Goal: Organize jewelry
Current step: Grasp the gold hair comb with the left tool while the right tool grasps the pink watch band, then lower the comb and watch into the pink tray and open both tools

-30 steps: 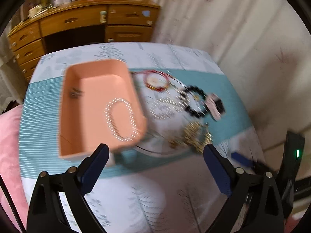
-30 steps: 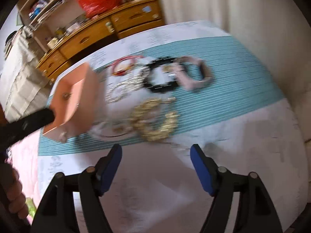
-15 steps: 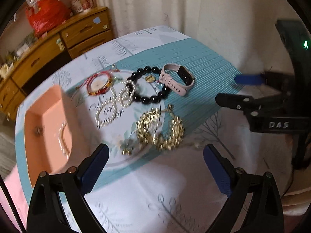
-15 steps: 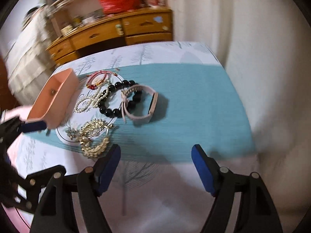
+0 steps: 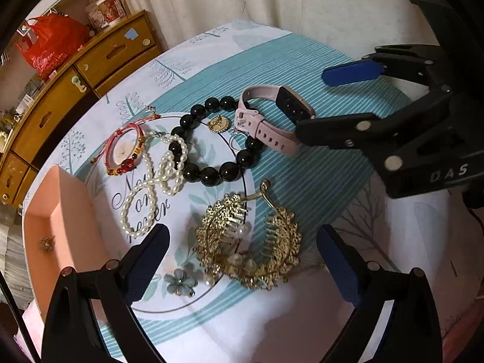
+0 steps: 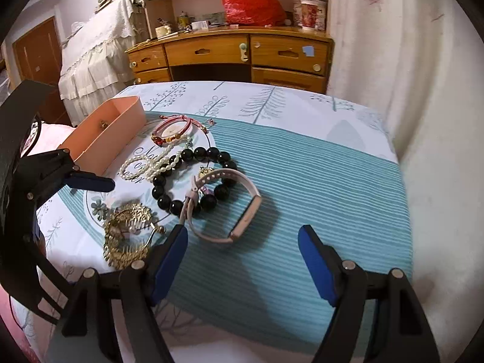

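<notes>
Jewelry lies on a printed cloth: a pink band watch (image 5: 269, 118) (image 6: 230, 208), a black bead bracelet (image 5: 211, 142) (image 6: 193, 178), a pearl strand (image 5: 151, 187) (image 6: 148, 163), a red cord bracelet (image 5: 124, 151) (image 6: 172, 130), a gold leaf hair comb (image 5: 251, 242) (image 6: 127, 233) and a small blue flower (image 5: 181, 282). A pink tray (image 5: 57, 230) (image 6: 106, 133) at the left holds one small piece (image 5: 47, 243). My left gripper (image 5: 242, 260) is open above the gold comb. My right gripper (image 6: 242, 257) is open just in front of the watch.
A wooden desk with drawers (image 6: 230, 57) stands behind the table, with a red bag (image 6: 248, 0) on top. A white curtain (image 6: 393, 75) hangs at the right. The teal striped cloth (image 6: 332, 187) stretches right of the jewelry. A pink cushion (image 6: 45, 139) lies at the left.
My left gripper has swung right from over the pink tray to the gold comb. My right gripper has moved in close to the pink watch. Both stayed open.
</notes>
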